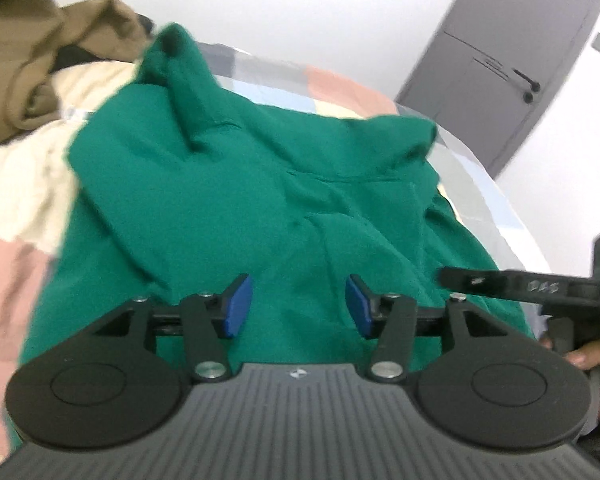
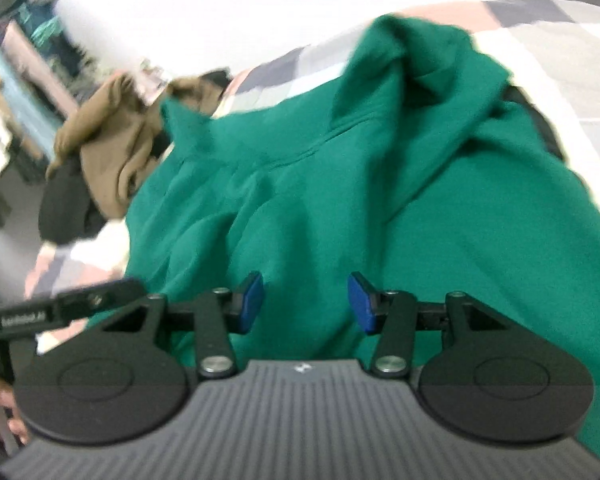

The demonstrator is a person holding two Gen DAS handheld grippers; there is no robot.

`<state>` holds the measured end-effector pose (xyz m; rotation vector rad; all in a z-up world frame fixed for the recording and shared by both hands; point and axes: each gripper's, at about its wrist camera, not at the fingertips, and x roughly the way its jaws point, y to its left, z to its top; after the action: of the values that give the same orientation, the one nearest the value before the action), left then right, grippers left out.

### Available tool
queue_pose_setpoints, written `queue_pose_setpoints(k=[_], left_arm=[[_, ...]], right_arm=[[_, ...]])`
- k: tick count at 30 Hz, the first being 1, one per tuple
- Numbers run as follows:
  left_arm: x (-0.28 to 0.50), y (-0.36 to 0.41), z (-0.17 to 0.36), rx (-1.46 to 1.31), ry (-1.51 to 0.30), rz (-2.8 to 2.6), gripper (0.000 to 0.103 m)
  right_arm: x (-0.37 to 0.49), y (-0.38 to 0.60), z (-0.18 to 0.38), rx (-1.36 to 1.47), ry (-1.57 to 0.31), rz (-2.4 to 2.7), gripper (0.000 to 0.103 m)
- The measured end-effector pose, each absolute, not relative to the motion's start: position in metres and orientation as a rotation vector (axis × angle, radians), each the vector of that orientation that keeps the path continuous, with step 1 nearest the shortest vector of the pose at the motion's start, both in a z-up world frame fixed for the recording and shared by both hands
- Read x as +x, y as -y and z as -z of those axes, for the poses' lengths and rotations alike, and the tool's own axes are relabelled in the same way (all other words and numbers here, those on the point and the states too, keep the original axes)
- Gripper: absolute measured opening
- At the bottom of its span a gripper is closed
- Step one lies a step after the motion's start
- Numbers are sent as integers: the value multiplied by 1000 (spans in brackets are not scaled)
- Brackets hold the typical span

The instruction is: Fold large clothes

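Across the middle of the bed (image 1: 472, 184), over its patchwork cover, lies a rumpled green hoodie (image 1: 236, 184), hood bunched toward the far side. Blurred in both views; seams and folds hard to trace. Near hem hidden below each camera body. Beyond the hoodie's far left corner, a brown garment (image 1: 24, 68), cut off by the picture edge, with something dark under it, unclear. Left hand-held gripper (image 1: 299, 306) just above the green cloth near its near edge, jaws apart, blue pads (image 1: 236, 306) clear of the fabric, nothing pinched. Right hand-held gripper (image 2: 305, 304) likewise over the cloth, jaws apart, gripping nothing. Part of a hand (image 1: 592, 356) showing at the lower right, mostly hidden. Grey door (image 1: 512, 64) behind the bed.
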<state>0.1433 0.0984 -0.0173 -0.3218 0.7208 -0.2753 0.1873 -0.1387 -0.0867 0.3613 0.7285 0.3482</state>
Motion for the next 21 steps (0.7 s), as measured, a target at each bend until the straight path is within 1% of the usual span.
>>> queue_pose_setpoints(k=[2, 4, 9, 11, 13, 15, 16, 18, 21], left_arm=[[138, -113, 15, -344, -711, 224, 62], [135, -131, 14, -378, -709, 167, 62], [127, -179, 14, -445, -704, 13, 62], [126, -198, 19, -481, -725, -46, 63], [125, -212, 26, -502, -766, -105, 68], [124, -224, 34, -544, -794, -132, 70], [125, -228, 38, -561, -811, -138, 73], [127, -234, 46, -587, -840, -162, 76], [124, -238, 56, -631, -869, -179, 76]], right_arm=[[184, 156, 81, 397, -716, -289, 54], [183, 173, 78, 441, -706, -224, 72], [183, 210, 68, 458, -701, -109, 71], [184, 224, 69, 464, -722, -55, 73], [188, 239, 77, 502, -761, 5, 82], [191, 256, 87, 556, -799, 76, 82], [191, 264, 91, 584, -807, 99, 82], [194, 273, 97, 632, -818, 102, 82], [194, 281, 102, 661, -816, 133, 82]])
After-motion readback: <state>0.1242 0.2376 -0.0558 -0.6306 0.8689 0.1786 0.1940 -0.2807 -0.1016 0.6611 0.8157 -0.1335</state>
